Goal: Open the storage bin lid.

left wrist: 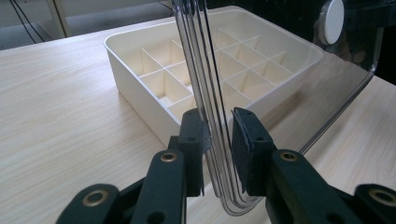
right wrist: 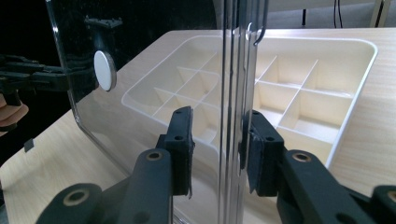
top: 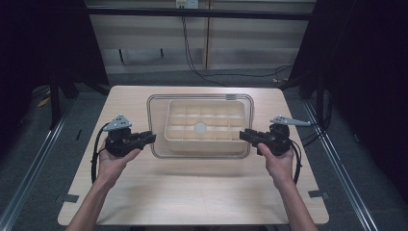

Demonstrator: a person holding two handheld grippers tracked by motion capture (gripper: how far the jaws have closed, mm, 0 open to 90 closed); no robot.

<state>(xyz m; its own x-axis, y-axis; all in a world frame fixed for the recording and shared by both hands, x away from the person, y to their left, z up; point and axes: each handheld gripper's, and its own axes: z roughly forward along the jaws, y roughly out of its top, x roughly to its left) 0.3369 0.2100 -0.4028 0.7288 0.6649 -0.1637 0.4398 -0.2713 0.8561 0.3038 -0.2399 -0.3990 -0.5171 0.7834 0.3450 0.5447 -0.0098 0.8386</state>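
Both grippers straddle opposite edges of the clear lid (top: 155, 126), which hangs over the cream tray (top: 174, 136) on the table (top: 192, 192). On my left gripper (left wrist: 218, 140) the jaws stand slightly apart with the rim between them, not visibly pinched; the right gripper (right wrist: 215, 140) looks the same, a gap showing beside its left pad. I'd close both evenly before moving anything, keep the lid level, and watch its white knob (top: 200, 128) for tilt.
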